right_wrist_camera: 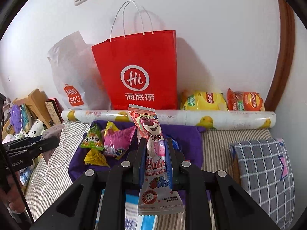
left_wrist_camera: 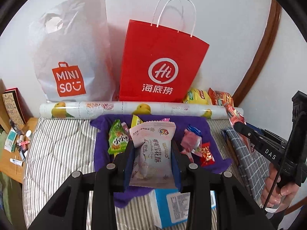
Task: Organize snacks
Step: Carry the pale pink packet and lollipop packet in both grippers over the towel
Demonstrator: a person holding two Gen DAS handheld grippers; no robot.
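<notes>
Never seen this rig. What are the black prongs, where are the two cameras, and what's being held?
No robot: a person holds a two-finger tool in each hand, each with a fisheye camera looking along its fingers. Left view: the left tool is shut on a pale pink snack packet. Right view: the right tool is shut on a long pink bear-print lollipop wrapper. Below, a purple cloth on the striped bedding holds loose sweets. A red paper bag stands by the wall.
</notes>
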